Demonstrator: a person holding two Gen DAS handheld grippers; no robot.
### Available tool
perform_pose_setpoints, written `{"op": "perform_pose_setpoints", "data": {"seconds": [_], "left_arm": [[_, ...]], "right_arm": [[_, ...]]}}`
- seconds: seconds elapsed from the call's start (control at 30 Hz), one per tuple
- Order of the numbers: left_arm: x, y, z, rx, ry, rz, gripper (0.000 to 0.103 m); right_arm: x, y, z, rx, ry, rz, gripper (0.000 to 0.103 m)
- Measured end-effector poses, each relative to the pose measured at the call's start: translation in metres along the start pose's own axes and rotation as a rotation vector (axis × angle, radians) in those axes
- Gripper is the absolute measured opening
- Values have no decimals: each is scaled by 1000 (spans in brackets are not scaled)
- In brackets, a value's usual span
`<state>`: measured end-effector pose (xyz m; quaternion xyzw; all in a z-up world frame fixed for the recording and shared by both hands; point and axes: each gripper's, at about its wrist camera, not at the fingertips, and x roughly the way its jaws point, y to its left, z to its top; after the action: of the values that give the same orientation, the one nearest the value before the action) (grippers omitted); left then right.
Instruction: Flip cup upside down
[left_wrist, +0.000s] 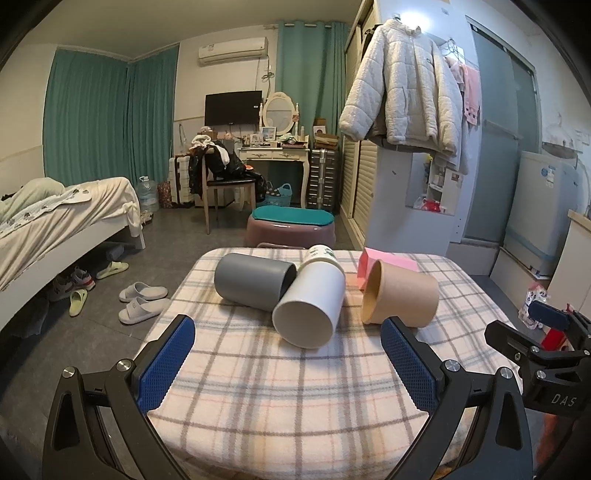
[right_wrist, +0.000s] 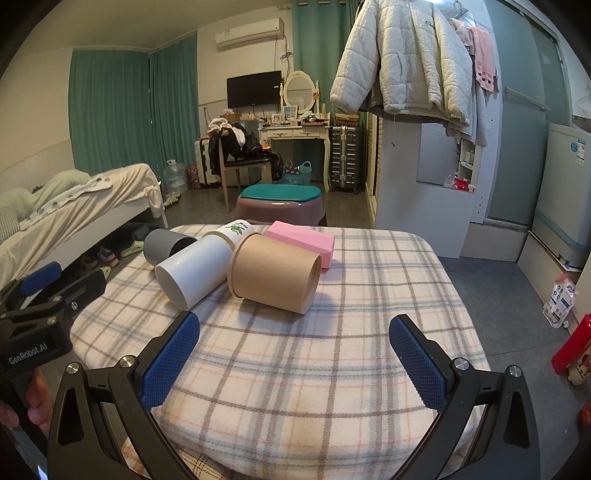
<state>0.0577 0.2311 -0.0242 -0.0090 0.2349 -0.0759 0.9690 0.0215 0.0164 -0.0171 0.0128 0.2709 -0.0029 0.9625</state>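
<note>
Three cups lie on their sides on the plaid-covered table (left_wrist: 280, 398): a grey cup (left_wrist: 255, 281), a white cup (left_wrist: 308, 308) and a brown paper cup (left_wrist: 400, 295). A fourth white cup with a green print (left_wrist: 320, 254) lies behind them. In the right wrist view the same cups show: grey (right_wrist: 166, 245), white (right_wrist: 192, 271), brown (right_wrist: 275, 273), printed (right_wrist: 236, 230). My left gripper (left_wrist: 290, 328) is open and empty, just short of the white cup. My right gripper (right_wrist: 295, 326) is open and empty, just short of the brown cup.
A pink box (right_wrist: 303, 242) lies behind the brown cup. A purple stool with a teal cushion (left_wrist: 291, 225) stands beyond the table. A bed (left_wrist: 62, 218) is at the left, slippers (left_wrist: 142, 301) lie on the floor, and a cabinet with a hanging jacket (left_wrist: 404, 92) is at the right.
</note>
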Motion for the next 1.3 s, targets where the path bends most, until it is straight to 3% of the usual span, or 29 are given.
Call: {"op": "perform_pose_setpoints", "data": {"seconds": [0.27, 0.53, 0.73, 0.93, 1.3], "left_arm": [[33, 39, 25, -17, 46, 46, 103], [84, 85, 42, -20, 88, 112, 103], [117, 111, 49, -52, 117, 125, 103], [139, 124, 51, -84, 142, 114, 103], [160, 132, 41, -112, 180, 112, 103]], "right_arm": [[32, 23, 47, -54, 61, 25, 103], [109, 73, 114, -142, 141, 72, 103], [194, 99, 148, -148, 320, 129, 103], [265, 94, 149, -85, 500, 132, 103], [310, 94, 122, -22, 678, 155, 92]]}}
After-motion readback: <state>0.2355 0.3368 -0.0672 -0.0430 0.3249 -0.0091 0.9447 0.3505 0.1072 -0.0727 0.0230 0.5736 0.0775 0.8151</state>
